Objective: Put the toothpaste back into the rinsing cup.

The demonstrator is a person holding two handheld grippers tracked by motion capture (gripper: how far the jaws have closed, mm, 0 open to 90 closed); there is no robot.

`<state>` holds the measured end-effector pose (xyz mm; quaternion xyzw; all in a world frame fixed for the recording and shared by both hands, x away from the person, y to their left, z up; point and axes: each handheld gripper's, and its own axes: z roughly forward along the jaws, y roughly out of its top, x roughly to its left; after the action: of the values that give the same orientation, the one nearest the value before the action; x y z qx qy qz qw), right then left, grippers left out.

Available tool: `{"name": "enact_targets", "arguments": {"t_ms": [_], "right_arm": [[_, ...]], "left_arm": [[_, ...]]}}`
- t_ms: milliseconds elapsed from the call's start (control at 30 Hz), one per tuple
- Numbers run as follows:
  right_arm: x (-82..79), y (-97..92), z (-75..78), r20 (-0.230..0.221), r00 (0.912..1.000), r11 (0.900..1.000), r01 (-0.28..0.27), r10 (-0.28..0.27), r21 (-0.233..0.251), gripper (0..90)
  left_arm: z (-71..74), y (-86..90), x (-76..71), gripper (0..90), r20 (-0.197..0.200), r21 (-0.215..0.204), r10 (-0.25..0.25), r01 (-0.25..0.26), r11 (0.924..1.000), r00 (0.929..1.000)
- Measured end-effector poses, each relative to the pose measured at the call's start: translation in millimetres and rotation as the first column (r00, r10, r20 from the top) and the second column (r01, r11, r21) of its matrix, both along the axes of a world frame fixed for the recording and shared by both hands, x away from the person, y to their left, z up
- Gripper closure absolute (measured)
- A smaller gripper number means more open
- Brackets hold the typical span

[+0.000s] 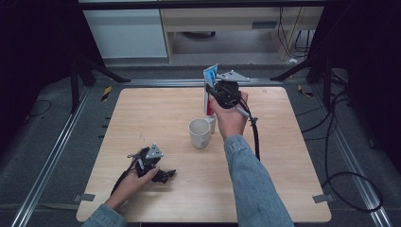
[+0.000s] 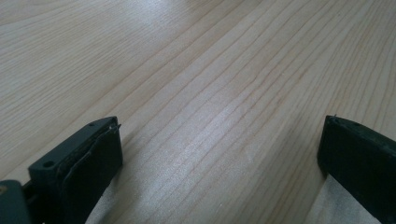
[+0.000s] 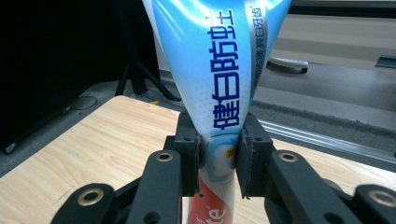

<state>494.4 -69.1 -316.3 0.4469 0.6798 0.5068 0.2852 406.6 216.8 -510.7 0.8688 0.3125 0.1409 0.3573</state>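
Observation:
My right gripper [image 3: 218, 154] is shut on a blue, white and red toothpaste tube [image 3: 219, 79], held upright with its flat crimped end up. In the high view the toothpaste tube [image 1: 209, 85] rises above the right gripper [image 1: 210, 94], and its lower end hangs just behind and right of a white mug [image 1: 199, 132] standing upright at the table's middle. My left gripper [image 1: 165, 176] rests low on the table near the front left, and its jaws point right. In the left gripper view the left gripper [image 2: 219, 149] stands open over bare wood, nothing between its pads.
The light wooden table [image 1: 142, 113] has metal rails along both sides and dark floor around it. Black stand legs [image 1: 99, 68] rise beyond the far corners. A cable [image 1: 256, 137] trails from the right gripper along the forearm in a denim sleeve.

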Motion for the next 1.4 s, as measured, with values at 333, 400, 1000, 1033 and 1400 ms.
{"name": "enact_targets", "arguments": {"t_ms": [333, 400, 1000, 1033, 1400], "right_arm": [[3.2, -0.6, -11.5, -0.012, 0.9999, 0.9998, 0.002, -0.002, 0.018, 73.0], [2.9, -0.2, -12.1, -0.008, 1.0000, 0.9997, 0.000, 0.000, 0.024, 73.0], [0.7, 2.9, -12.7, -0.012, 0.9998, 0.9991, -0.016, 0.016, 0.040, 73.1], [0.7, 2.9, -12.7, -0.012, 0.9998, 0.9991, -0.016, 0.016, 0.040, 73.1], [-3.2, 2.6, -13.5, -0.018, 0.9994, 0.9982, -0.028, 0.029, 0.053, 73.1]], "left_arm": [[0.0, 0.0, 0.0, 0.0, 0.000, 0.000, 0.000, 0.000, 1.0000, 1.0000], [0.0, 0.0, 0.0, 0.0, 0.000, 0.000, 0.000, 0.000, 1.0000, 1.0000], [0.0, 0.0, 0.0, 0.0, 0.000, 0.000, 0.000, 0.000, 1.0000, 1.0000], [0.0, 0.0, 0.0, 0.0, 0.000, 0.000, 0.000, 0.000, 1.0000, 1.0000], [-0.1, -0.1, 0.0, 0.0, 0.001, -0.001, 0.001, -0.001, 1.0000, 1.0000]]}}
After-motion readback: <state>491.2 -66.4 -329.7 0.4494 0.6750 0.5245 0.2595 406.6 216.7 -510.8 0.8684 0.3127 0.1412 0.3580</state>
